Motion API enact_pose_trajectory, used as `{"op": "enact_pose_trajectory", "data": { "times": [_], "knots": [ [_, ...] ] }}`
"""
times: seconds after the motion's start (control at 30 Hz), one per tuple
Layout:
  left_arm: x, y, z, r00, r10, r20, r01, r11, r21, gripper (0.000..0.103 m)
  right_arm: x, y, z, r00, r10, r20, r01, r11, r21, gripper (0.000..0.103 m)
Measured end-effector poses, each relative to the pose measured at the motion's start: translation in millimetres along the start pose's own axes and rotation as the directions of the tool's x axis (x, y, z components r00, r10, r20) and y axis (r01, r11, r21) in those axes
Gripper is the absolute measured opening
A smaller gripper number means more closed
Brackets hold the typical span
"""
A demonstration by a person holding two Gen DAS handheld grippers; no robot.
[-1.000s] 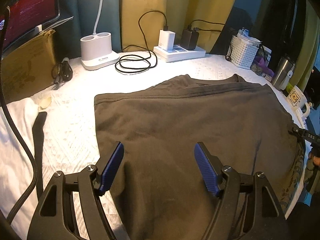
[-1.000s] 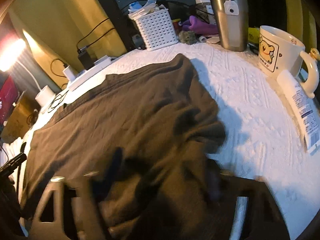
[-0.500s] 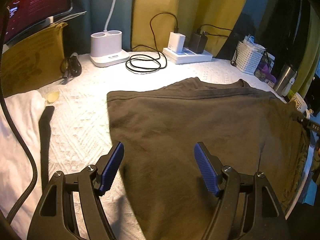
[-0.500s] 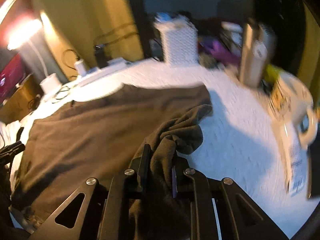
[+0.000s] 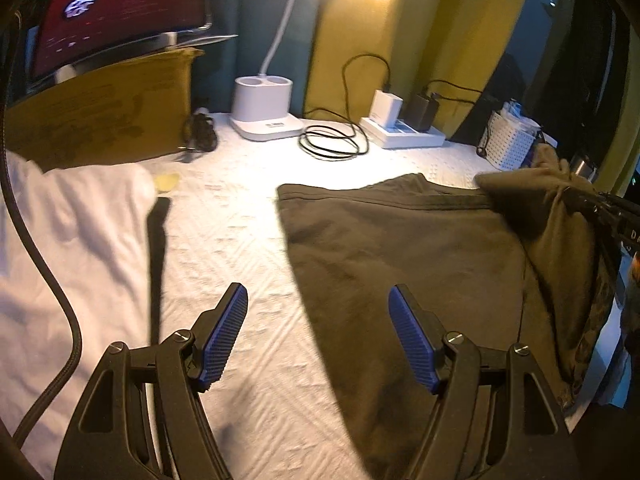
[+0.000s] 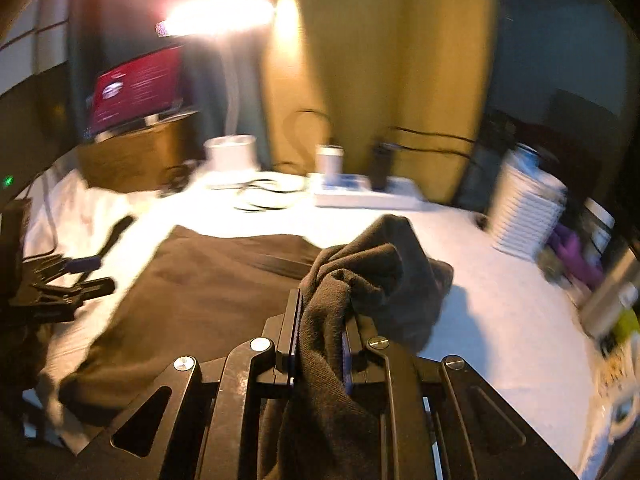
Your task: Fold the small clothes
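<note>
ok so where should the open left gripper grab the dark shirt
Its near-left straight side edge, coming in from the bare white cloth side: that edge lies flat and free, just ahead of the left gripper, while the right gripper holds the bunched far side.

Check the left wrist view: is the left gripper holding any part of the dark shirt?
No, the left gripper stands open above the white cover, with nothing between its blue pads; the dark shirt lies beside it.
</note>
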State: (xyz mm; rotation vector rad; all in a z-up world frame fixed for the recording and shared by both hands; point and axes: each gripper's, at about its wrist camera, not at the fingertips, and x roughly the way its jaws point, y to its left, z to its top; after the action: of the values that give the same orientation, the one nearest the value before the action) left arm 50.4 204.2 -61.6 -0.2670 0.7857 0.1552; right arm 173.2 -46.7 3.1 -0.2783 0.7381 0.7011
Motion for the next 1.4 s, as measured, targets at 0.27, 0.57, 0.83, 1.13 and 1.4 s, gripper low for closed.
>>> {"op": "enact_pose_trajectory", "data": {
  "times": [0.27,0.57,0.83,1.13,1.4],
  "knots": [
    [-21.7,18.1,-8.6,1.000,0.015,0.026,-0.014,0.999,-0.037,0.073,34.3,92.5,-0.6,0.982,0.171,-0.086,-0.182,0.973,-0.139,0.016],
    [-32.4,27.1,-16.9,0.999,0.042,0.033,-0.041,0.998,-0.051,0.073,64.5,150.8,-35.3,0.918,0.308,-0.250,-0.352,0.923,-0.155,0.016],
    [-36.8,17.9,-18.7,0.999,0.042,0.029,-0.042,0.999,-0.032,0.073,58.5,177.9,-57.7,0.876,0.376,-0.303,-0.442,0.877,-0.188,0.026],
    [-33.5,-9.7,-15.7,1.000,0.000,-0.004,0.000,1.000,0.001,0.073,31.4,135.3,-60.5,0.896,0.374,-0.239,-0.411,0.902,-0.133,0.092],
    [-35.5,-66.0,-14.3,0.994,-0.110,-0.010,0.111,0.986,0.124,0.073,7.1,46.1,-68.2,0.946,0.288,-0.153,-0.289,0.957,0.016,0.092]
  ]
}}
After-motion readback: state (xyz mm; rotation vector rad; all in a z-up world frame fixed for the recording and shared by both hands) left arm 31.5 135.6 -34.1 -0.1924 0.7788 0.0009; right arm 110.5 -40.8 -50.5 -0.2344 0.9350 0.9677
